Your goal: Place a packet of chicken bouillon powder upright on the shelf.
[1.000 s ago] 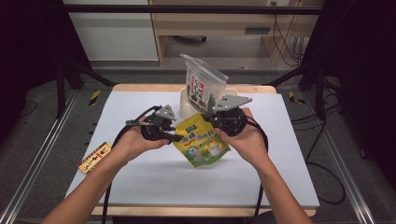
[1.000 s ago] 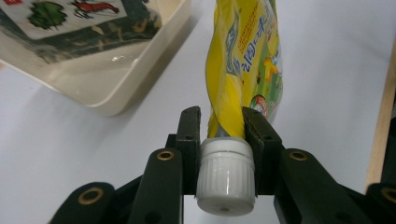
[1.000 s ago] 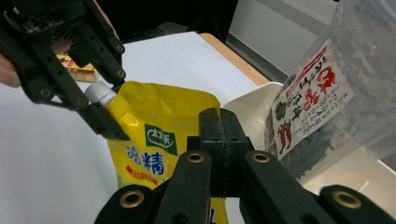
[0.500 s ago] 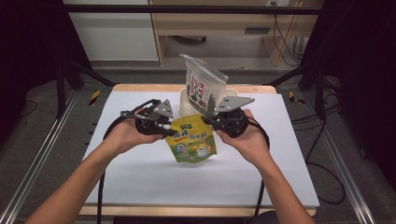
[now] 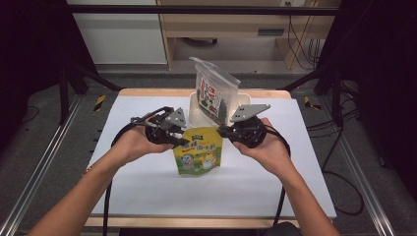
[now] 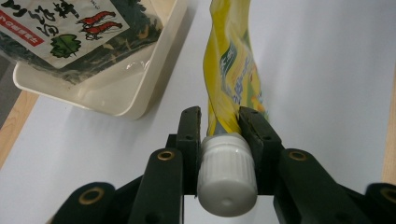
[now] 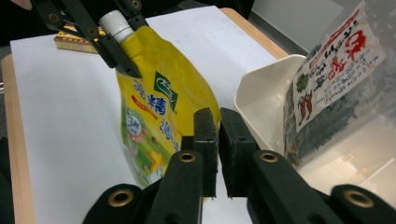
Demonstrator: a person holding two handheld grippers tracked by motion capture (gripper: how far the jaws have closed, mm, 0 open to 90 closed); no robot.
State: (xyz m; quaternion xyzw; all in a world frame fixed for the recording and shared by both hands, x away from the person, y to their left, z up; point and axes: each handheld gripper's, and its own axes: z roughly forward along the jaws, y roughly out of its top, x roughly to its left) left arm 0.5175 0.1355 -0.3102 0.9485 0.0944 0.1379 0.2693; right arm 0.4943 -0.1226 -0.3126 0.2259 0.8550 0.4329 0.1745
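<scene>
Held just in front of the cream tray, a yellow spout pouch hangs between the left hand-held gripper, clenched below its white cap, and the right hand-held gripper, pinching its opposite edge; uneven pulling could twist it loose.

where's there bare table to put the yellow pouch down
Bare white table lies right of the yellow pouch, and along the near edge below it. It is crowded at the back centre, where the cream tray holds the seaweed bag.
</scene>
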